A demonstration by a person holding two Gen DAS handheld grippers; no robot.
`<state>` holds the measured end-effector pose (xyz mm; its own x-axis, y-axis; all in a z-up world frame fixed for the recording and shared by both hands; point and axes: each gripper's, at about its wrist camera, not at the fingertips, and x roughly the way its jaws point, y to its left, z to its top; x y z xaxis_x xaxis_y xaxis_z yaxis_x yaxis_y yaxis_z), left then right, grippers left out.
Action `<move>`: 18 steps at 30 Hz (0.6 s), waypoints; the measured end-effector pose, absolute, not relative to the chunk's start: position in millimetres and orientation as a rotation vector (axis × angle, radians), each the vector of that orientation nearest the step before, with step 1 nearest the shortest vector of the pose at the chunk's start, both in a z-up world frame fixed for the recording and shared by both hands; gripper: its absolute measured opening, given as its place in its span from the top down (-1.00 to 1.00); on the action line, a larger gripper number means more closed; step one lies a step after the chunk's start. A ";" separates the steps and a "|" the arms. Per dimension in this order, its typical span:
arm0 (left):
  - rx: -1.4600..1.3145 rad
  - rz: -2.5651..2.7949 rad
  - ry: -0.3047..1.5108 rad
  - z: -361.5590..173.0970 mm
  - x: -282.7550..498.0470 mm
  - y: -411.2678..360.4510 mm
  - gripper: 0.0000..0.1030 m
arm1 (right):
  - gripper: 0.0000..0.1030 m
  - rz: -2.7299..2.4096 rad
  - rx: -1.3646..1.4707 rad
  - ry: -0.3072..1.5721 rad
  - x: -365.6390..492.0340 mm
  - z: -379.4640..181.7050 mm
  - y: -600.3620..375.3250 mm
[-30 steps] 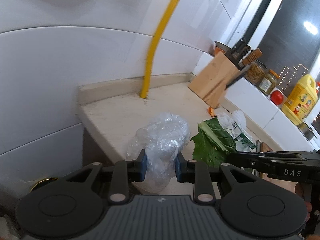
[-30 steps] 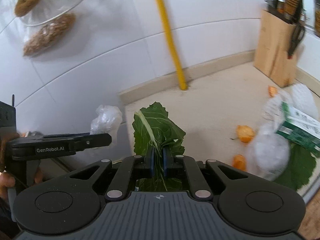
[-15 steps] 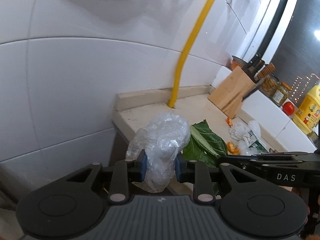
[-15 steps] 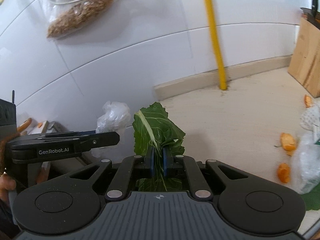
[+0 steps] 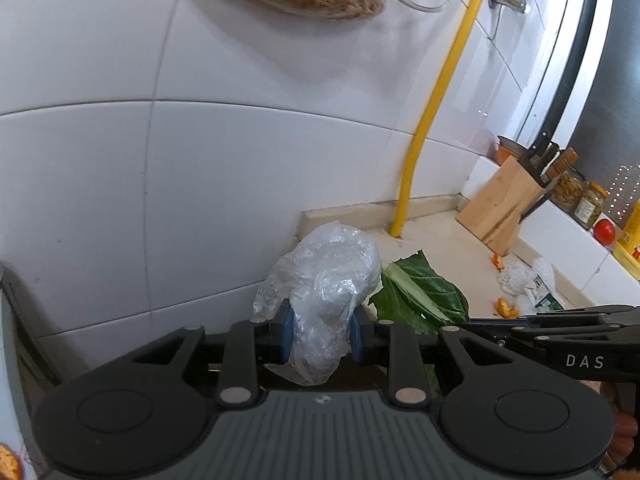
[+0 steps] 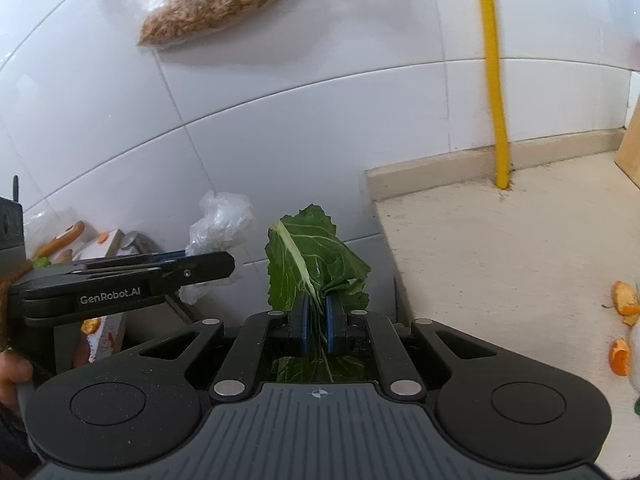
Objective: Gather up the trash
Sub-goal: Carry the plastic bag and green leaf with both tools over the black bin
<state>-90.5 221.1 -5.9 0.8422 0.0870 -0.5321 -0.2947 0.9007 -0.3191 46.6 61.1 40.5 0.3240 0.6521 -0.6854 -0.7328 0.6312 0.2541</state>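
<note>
Beside counter (image 6: 500, 248): yellow pipe (image 6: 494, 80); orange peels (image 6: 626, 292); knife block (image 5: 500, 204).

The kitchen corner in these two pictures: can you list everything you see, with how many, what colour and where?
Plastic bag: one, clear, crumpled, gripped in the left tool.
Leaf: one, green, pinched in the right tool.
Orange peel pieces: at least two, orange, on the counter at the right.
Counter: one, beige, against the tiled wall.
Pipe: one, yellow, running down the wall to the counter.
Bag of grain: one, brown contents, hanging on the wall.
Knife block: one, wooden, at the counter's far end.
Jars: two, glass, on the ledge.
Tomato: one, red, by the jars.
Left tool: black, blue pads.
Right tool: black, blue pads.
</note>
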 end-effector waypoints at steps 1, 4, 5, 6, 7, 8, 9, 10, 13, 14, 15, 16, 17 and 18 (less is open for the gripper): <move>-0.400 0.219 0.533 -7.0 -92.2 223.5 0.58 | 0.78 0.912 -0.112 0.842 45.2 40.1 64.3; -0.391 0.241 0.529 -10.2 -95.0 228.3 0.58 | 0.78 0.916 -0.117 0.839 41.6 39.6 73.3; -0.393 0.247 0.527 -11.9 -95.9 231.1 0.58 | 0.78 0.916 -0.119 0.837 40.5 39.4 75.7; -0.395 0.254 0.524 -13.1 -97.1 233.4 0.58 | 0.78 0.916 -0.123 0.836 39.6 38.9 78.5; -0.396 0.261 0.523 -14.8 -98.0 236.2 0.58 | 0.78 0.916 -0.127 0.838 39.0 38.0 81.0; -0.397 0.269 0.521 -16.7 -98.9 239.0 0.58 | 0.78 0.915 -0.132 0.839 38.6 37.0 83.4; -0.399 0.276 0.520 -18.5 -99.2 241.5 0.58 | 0.78 0.913 -0.138 0.840 38.3 36.0 85.3; -0.401 0.285 0.519 -20.5 -100.1 244.6 0.58 | 0.78 0.912 -0.143 0.843 37.9 35.2 87.9; -0.417 0.298 0.513 -27.0 -100.5 252.2 0.58 | 0.78 0.913 -0.156 0.853 36.7 33.1 94.1; -0.425 0.304 0.513 -30.1 -100.7 254.8 0.58 | 0.78 0.914 -0.160 0.856 36.2 32.4 96.6; -0.431 0.310 0.515 -32.9 -100.5 256.6 0.58 | 0.78 0.915 -0.163 0.860 35.8 31.5 99.3; -0.434 0.314 0.520 -35.5 -100.3 258.1 0.58 | 0.78 0.915 -0.165 0.863 35.2 30.6 101.2; -0.436 0.318 0.527 -37.4 -99.8 259.7 0.58 | 0.78 0.916 -0.170 0.866 34.5 29.5 103.9; -0.444 0.318 0.529 -38.4 -99.7 261.6 0.58 | 0.78 0.916 -0.175 0.869 34.2 28.6 105.8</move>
<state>-99.7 261.6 -38.4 0.8187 0.1766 -0.5464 -0.4001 0.8580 -0.3222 34.2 105.8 28.6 0.3048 0.6213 -0.7219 -0.7538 0.6206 0.2159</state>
